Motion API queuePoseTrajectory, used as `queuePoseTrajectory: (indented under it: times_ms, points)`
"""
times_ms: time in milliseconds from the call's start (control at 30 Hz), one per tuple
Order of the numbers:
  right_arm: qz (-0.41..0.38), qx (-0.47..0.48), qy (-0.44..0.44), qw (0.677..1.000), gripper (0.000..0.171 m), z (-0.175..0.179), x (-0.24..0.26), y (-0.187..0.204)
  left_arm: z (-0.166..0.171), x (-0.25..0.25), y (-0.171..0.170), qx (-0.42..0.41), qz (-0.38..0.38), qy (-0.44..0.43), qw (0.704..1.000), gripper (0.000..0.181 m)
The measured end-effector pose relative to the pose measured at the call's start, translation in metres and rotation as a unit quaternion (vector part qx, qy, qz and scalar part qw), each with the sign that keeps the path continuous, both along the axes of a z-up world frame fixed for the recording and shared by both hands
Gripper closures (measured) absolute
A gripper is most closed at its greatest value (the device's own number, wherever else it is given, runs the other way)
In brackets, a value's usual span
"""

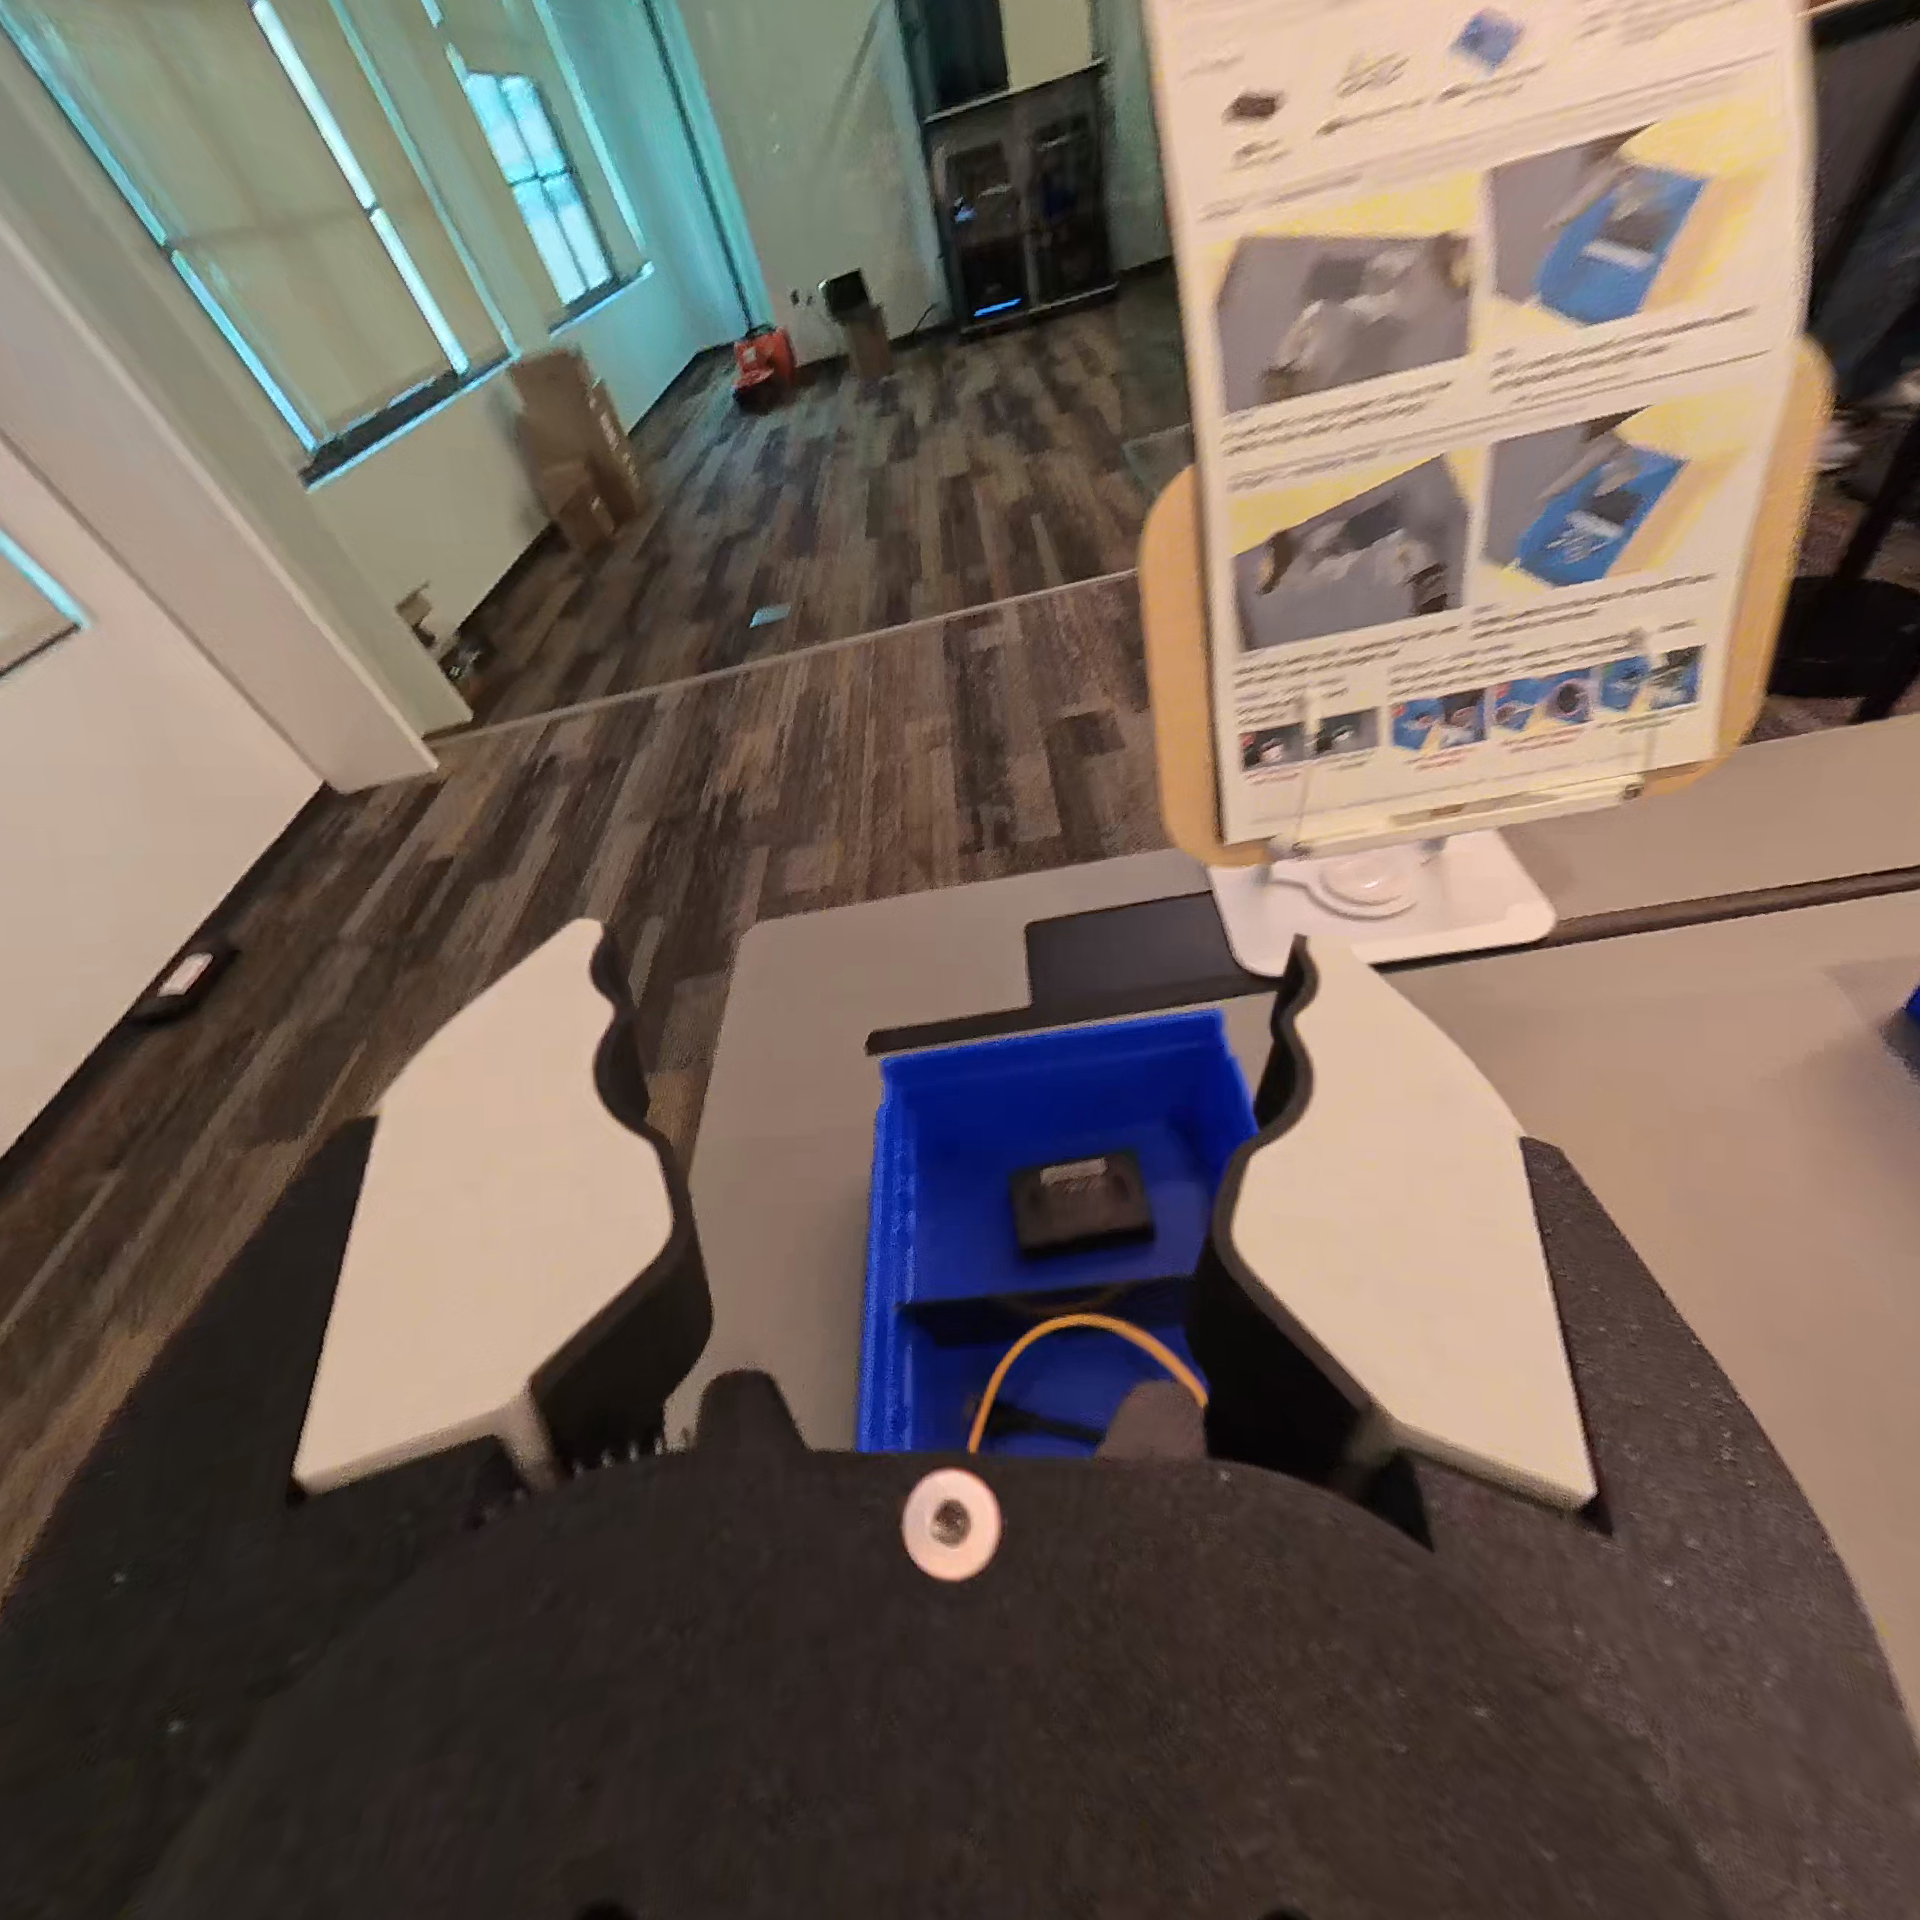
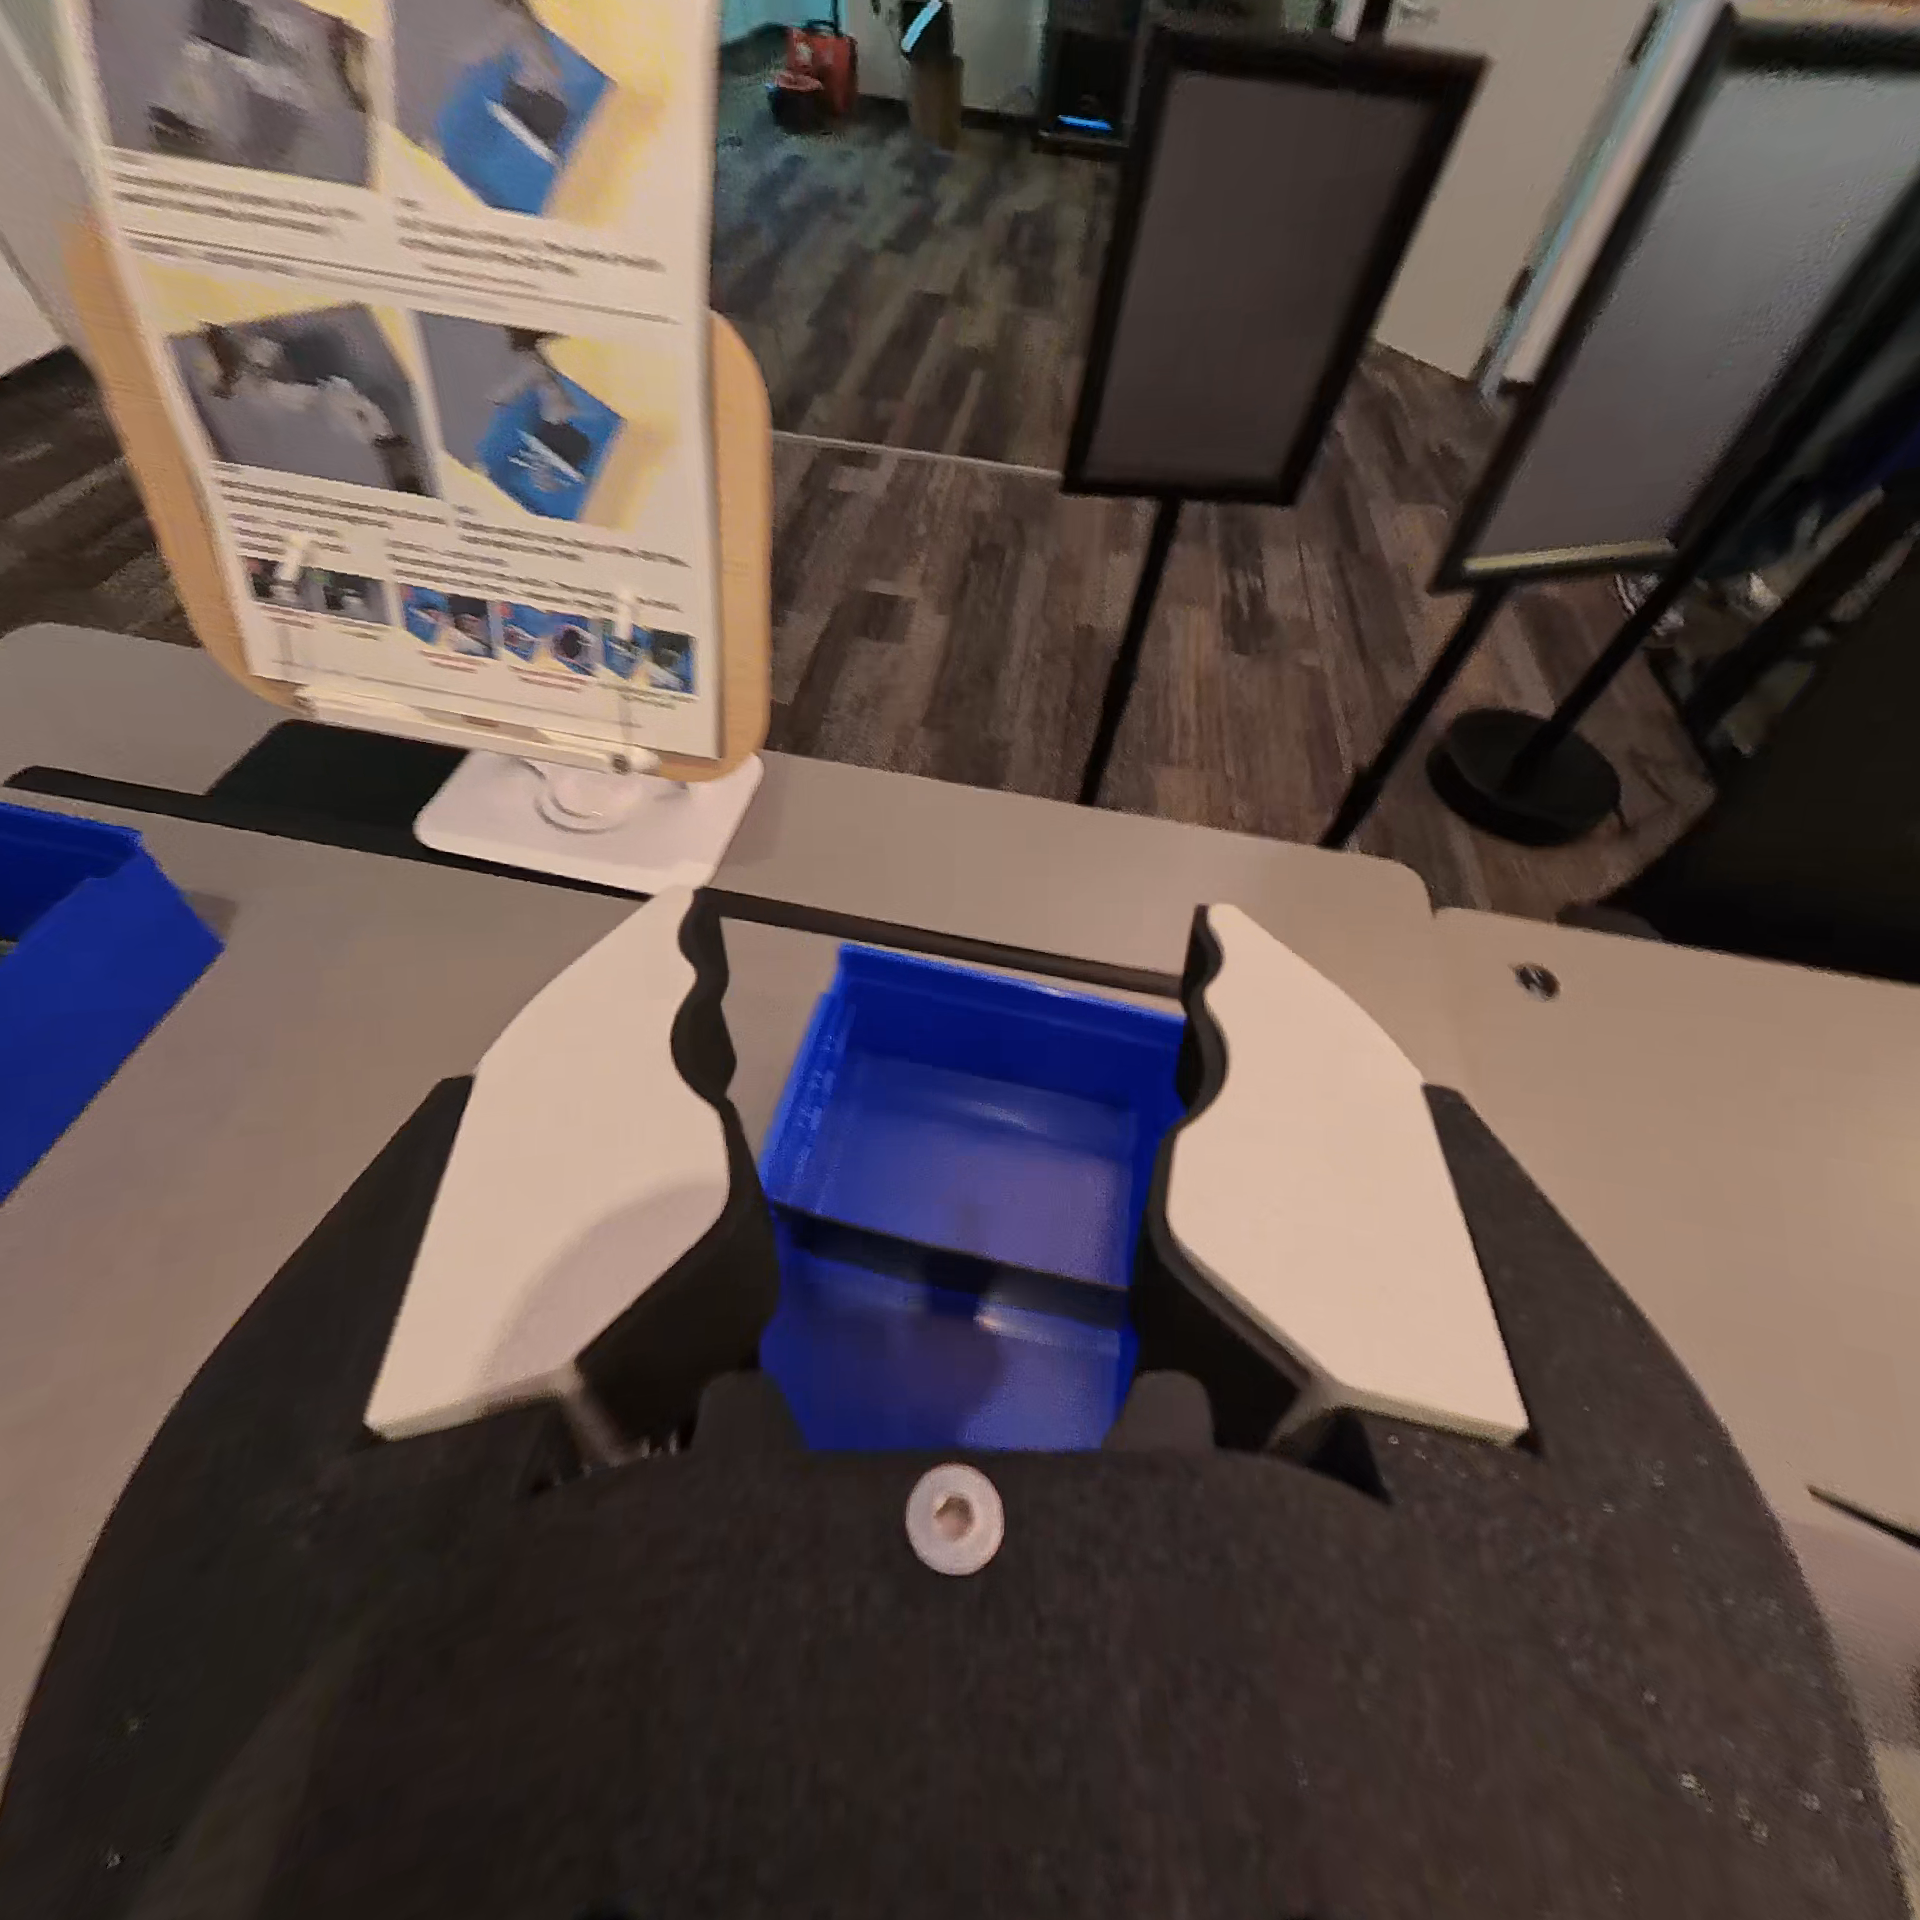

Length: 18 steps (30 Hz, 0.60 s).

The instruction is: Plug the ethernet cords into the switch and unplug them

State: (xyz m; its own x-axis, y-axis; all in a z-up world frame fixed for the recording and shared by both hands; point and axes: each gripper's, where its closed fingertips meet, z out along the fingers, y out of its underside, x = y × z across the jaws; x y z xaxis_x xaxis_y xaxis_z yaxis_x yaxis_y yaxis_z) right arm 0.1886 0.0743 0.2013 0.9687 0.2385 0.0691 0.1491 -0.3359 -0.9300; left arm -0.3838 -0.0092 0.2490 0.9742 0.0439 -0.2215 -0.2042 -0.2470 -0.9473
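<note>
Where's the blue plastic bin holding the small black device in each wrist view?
Left wrist view: blue plastic bin sits between the open left gripper fingers, small black device and yellow cord inside.
Right wrist view: only its corner shows at the left edge; the bin between the open right gripper fingers is another, empty.
Shared landmark: instruction sheet on white stand.

Two blue bins (image 2: pixel 966 1164) (image 2: pixel 73 956) sit on one grey table (image 2: pixel 1558 1091); one (image 1: pixel 1049 1164) holds one small black device (image 1: pixel 1081 1210) and one yellow cord (image 1: pixel 1070 1340). One instruction sheet (image 2: pixel 416 343) stands upright on one stand (image 2: pixel 592 821). Two framed floor signs (image 2: pixel 1268 270) (image 2: pixel 1704 312) stand beyond.
</note>
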Motion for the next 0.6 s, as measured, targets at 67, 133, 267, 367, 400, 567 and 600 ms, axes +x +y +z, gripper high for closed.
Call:
queuePoseTrajectory:
  times_ms: [67,133,267,367,400,567,600]
  points:
    - [0.021,0.010,-0.006,1.000,0.084,0.011,-0.034,0.004,0.008,0.033,0.014,0.008,-0.021,0.011,1.000,0.061]
    - [0.035,0.019,-0.006,0.999,0.077,0.016,-0.065,0.009,0.009,0.063,0.028,0.011,-0.037,0.017,0.999,0.055]
    - [0.050,0.033,0.007,0.998,0.063,0.009,-0.121,0.021,-0.021,0.120,0.054,-0.011,-0.071,0.006,0.997,0.050]
    - [0.046,0.035,0.015,0.998,0.055,-0.010,-0.149,0.029,-0.055,0.151,0.070,-0.015,-0.078,-0.017,0.997,0.050]
    - [0.039,0.037,0.016,0.998,0.052,-0.019,-0.156,0.032,-0.069,0.159,0.074,-0.020,-0.076,-0.023,0.997,0.050]
    - [0.013,0.020,0.014,1.000,0.047,-0.083,-0.181,0.041,-0.150,0.186,0.092,-0.056,-0.060,-0.067,0.994,0.046]
    - [0.019,0.008,0.008,1.000,0.048,-0.099,-0.188,0.041,-0.165,0.189,0.095,-0.055,-0.055,-0.072,0.994,0.045]
